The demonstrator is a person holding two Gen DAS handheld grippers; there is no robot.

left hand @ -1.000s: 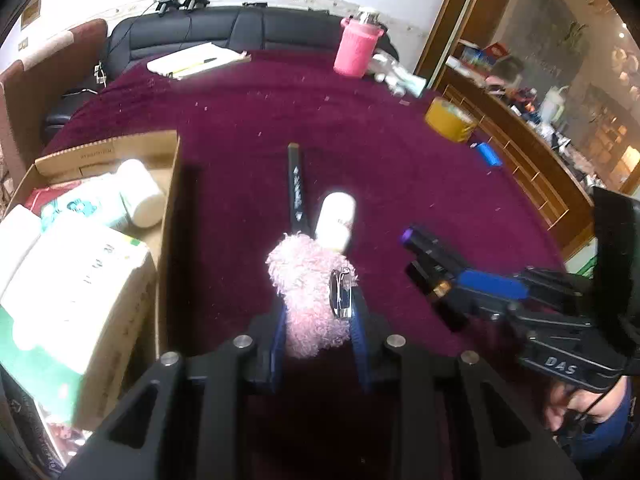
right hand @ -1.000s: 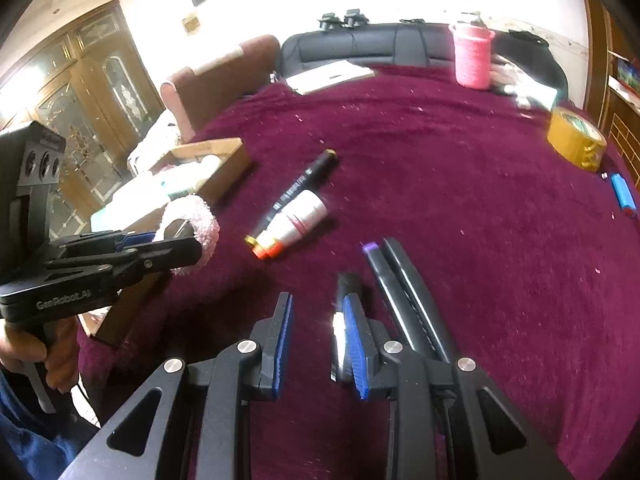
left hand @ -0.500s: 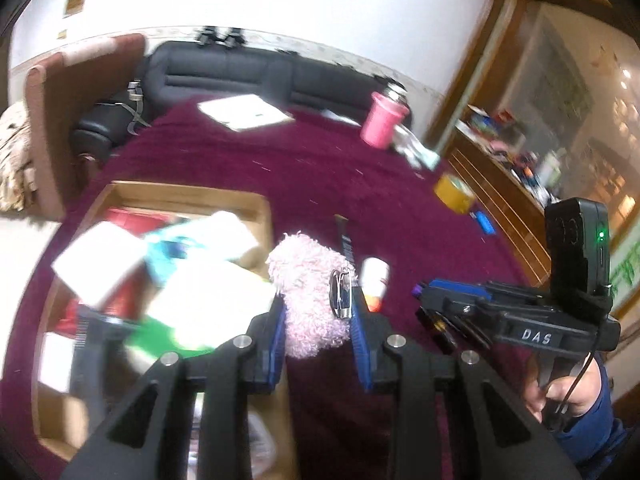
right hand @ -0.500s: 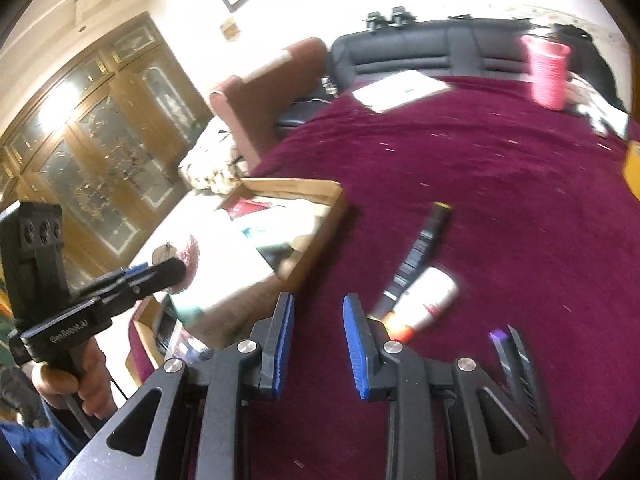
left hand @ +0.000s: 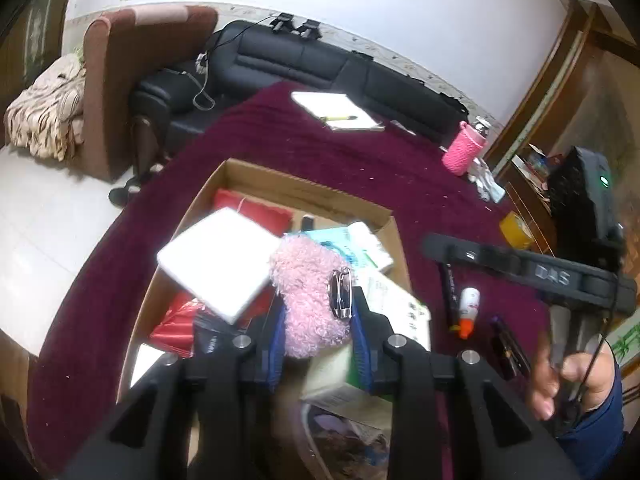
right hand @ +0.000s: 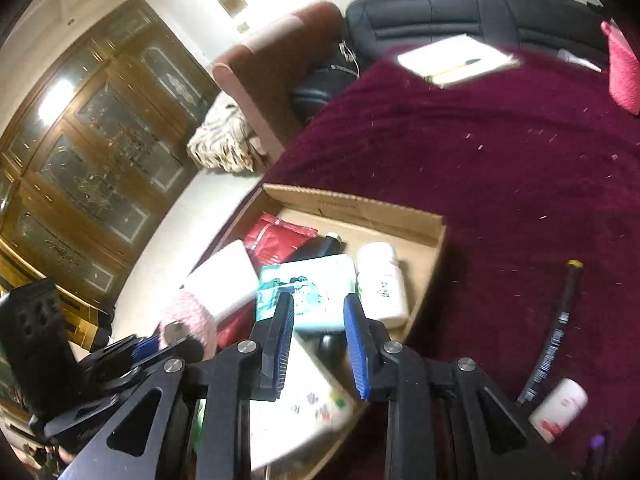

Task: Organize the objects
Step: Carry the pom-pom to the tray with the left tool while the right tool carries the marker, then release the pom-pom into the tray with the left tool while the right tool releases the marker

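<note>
Pink fluffy thing (left hand: 310, 300): clamped with a metal ring (left hand: 341, 295) in the left gripper (left hand: 316, 320), carried above the cardboard box (left hand: 308, 190) at the worktop (left hand: 400, 176) edge.
Risk: the box is already crowded; dropped onto the tilted white packet (left hand: 218, 258), the fluff may well roll off or slide out over the low wall.
Risk, grip: soft pile yields, so the ring could slip free.
Left fingers (left hand: 276, 332): narrowly apart, pressed on the fluff.
Right gripper (right hand: 320, 340): empty, fingers slightly parted, over the box contents, touching nothing.
</note>
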